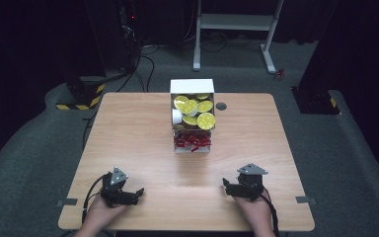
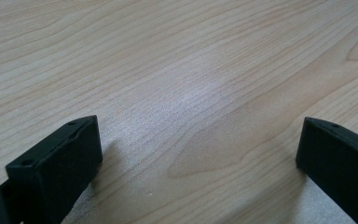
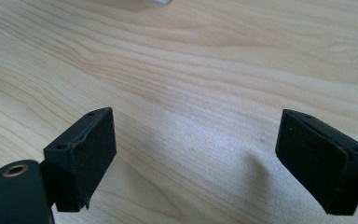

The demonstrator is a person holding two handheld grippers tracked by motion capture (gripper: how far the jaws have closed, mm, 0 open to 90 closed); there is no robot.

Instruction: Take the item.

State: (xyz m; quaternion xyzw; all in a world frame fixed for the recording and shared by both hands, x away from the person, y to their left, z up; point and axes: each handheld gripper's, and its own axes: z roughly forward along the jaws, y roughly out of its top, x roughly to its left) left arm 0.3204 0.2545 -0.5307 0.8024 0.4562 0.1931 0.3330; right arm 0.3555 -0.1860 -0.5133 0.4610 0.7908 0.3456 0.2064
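Note:
A white two-tier box (image 1: 192, 86) stands at the far middle of the wooden table (image 1: 138, 128). Its upper tier holds several yellow-lidded cups (image 1: 197, 112), and its lower tier holds small red packets (image 1: 192, 141). Near the front edge, a hand holds my left gripper (image 1: 137, 193) low over the table, jaws pointing right. In the left gripper view, the left gripper (image 2: 196, 128) is open over bare wood. My right gripper (image 1: 227, 187) sits at the front right, jaws pointing left. It is also open in its own view (image 3: 195, 116), with nothing between the jaws.
A small dark round grommet (image 1: 221, 106) sits in the tabletop just right of the box. Beyond the table stand a white metal frame (image 1: 234, 22) and, at the left, a black base with yellow stripes (image 1: 81, 96), all on grey carpet.

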